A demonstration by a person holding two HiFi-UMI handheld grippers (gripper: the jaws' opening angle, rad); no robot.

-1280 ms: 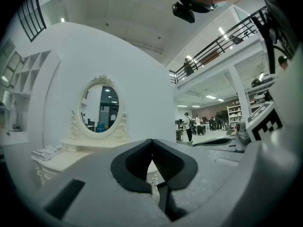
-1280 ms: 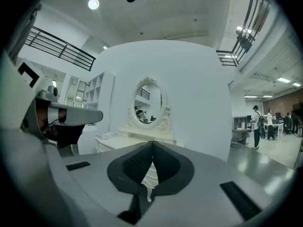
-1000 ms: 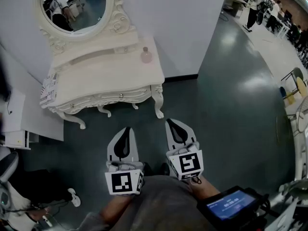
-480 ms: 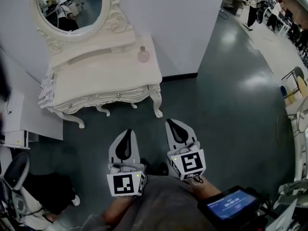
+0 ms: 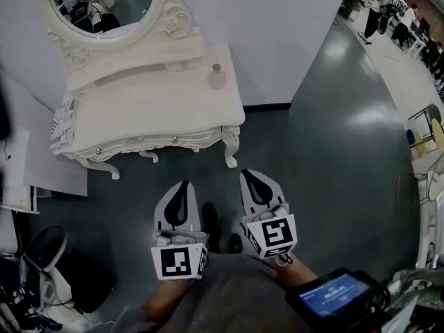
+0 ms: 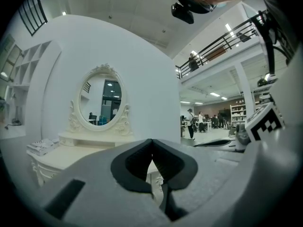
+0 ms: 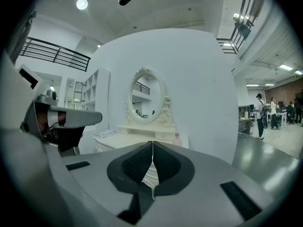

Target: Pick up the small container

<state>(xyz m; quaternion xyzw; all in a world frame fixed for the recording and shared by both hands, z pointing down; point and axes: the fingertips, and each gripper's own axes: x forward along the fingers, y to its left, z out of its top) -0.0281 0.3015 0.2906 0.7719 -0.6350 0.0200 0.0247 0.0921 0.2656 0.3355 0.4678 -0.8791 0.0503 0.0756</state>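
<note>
The top edge cuts off the mirror (image 5: 104, 7); the small container (image 5: 217, 79) shows no detail.

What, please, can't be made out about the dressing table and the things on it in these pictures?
- Head view: the small container is too small to tell its lid or contents.
- Head view: the mirror is cut off at the top by the picture's edge.
- Head view: the papers at the left end of the dressing table carry print too small to read.
</note>
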